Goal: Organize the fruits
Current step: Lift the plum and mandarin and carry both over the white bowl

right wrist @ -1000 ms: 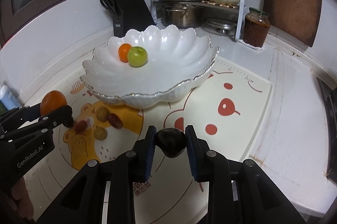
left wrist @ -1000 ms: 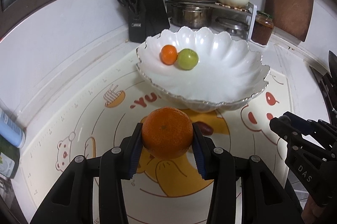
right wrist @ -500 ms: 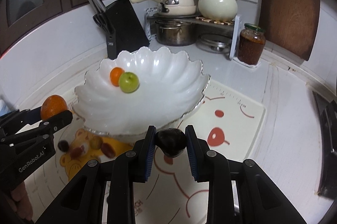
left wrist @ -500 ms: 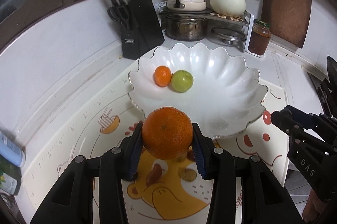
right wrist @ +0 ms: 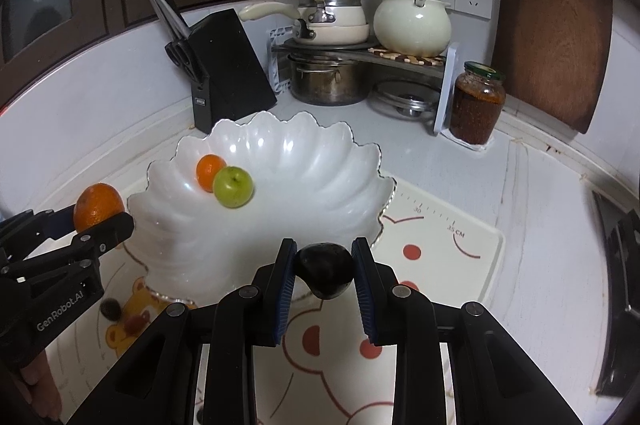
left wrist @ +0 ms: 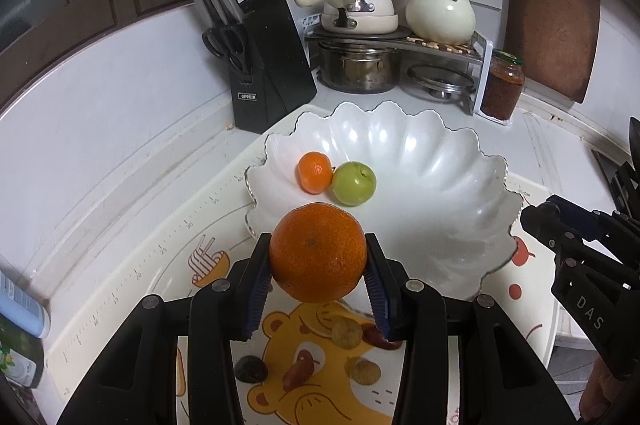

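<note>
Orange and glossy, the big orange (left wrist: 318, 252) sits clamped between the blue pads of the left hand-held gripper (left wrist: 318, 265), low in the middle of the left view, just at the near rim of the white scalloped bowl (left wrist: 440, 185). The right hand-held gripper (right wrist: 324, 275) is closed on a dark plum (right wrist: 324, 271), also at the bowl's near edge. Risk from here – both fruits are round and smooth, so a loose or early release could send one rolling off the rim onto the mat (right wrist: 440, 249), or knock the small orange (left wrist: 315, 172) and green apple (left wrist: 354, 183) already resting in the bowl's left part. More small fruits lie on the mat below, not yet collected
</note>
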